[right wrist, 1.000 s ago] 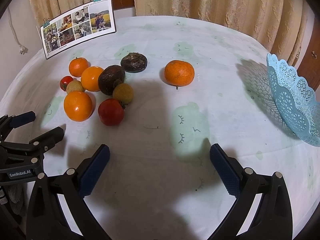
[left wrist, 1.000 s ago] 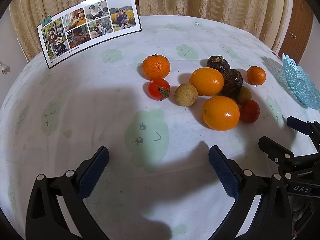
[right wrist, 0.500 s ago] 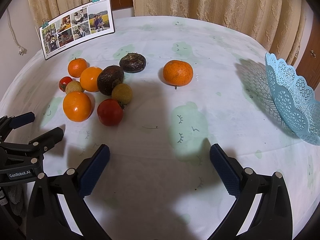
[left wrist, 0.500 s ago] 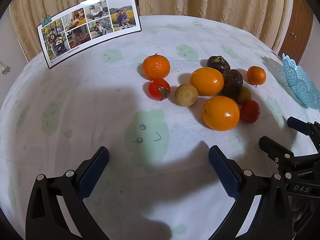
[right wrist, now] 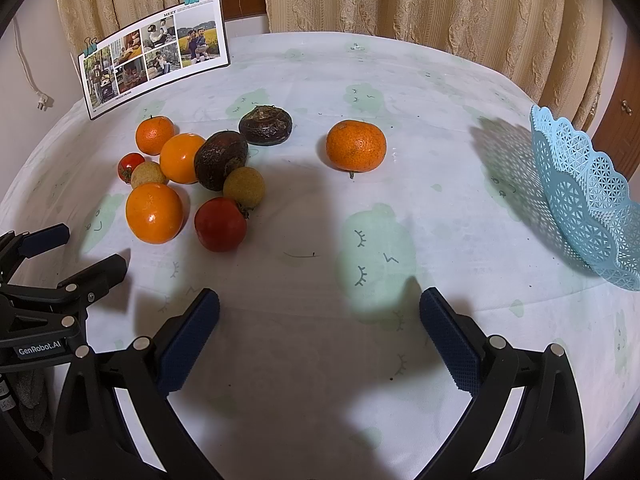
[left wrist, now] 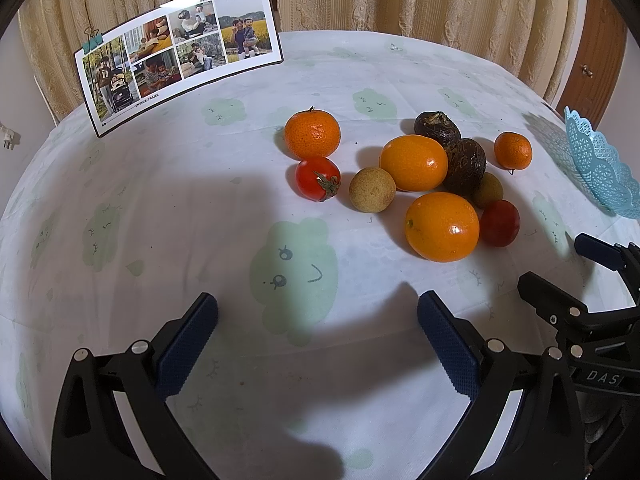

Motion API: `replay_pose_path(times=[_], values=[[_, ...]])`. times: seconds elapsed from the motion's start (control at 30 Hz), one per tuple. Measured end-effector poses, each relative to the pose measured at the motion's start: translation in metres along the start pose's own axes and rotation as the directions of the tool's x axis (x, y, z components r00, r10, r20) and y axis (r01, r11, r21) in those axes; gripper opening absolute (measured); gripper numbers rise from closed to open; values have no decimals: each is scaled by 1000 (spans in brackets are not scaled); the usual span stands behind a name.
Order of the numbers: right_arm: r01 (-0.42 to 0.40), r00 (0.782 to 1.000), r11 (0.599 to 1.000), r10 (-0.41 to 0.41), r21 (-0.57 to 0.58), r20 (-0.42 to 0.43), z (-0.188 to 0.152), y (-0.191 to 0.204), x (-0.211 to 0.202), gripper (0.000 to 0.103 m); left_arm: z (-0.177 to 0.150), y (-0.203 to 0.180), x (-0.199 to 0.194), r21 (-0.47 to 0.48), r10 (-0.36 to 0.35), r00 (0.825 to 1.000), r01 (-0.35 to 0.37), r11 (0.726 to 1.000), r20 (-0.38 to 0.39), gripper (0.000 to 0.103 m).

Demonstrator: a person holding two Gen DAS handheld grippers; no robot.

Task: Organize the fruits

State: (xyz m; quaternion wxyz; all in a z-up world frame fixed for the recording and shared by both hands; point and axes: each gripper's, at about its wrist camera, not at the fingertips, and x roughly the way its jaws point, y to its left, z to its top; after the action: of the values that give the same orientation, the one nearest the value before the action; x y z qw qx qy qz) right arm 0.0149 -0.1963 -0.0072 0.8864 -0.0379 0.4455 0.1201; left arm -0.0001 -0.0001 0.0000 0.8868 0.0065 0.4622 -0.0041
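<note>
Four oranges, two tomatoes, perhaps two longans

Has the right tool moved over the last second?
Yes, slightly: in its own view the photo board and basket have drifted left, so the right tool swung right.

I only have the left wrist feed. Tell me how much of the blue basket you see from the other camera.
Observer: From the right wrist view the blue basket shows most of its lacy wall; it sits tilted at the table's right edge, and no fruit shows in it.
Operator: Report the lone mandarin.
Observer: The mandarin lies apart from the fruit cluster, with bare cloth between it and the basket.
Operator: Give me the right gripper.
Observer: The right gripper is open and holds nothing, over bare tablecloth.
</note>
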Motion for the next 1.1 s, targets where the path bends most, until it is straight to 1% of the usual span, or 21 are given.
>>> replay_pose_path(times=[0.23,0.53,0.9,1.1], values=[[-5,1000,1000,5,20,9,-1,-3,-1,101,0,0,0,-1,-2,1000,2,1000,0,98],[-37,998,995,32,92,53,-3,-18,-9,101,3,3,-1,-19,-25,1000,25,1000,-1,98],[-53,994,990,40,131,103,0,-24,-16,101,7,13,-7,-44,17,1000,-16,999,13,98],[-62,990,989,43,136,136,4,-25,-22,101,11,16,-12,-37,32,999,-31,999,27,98]])
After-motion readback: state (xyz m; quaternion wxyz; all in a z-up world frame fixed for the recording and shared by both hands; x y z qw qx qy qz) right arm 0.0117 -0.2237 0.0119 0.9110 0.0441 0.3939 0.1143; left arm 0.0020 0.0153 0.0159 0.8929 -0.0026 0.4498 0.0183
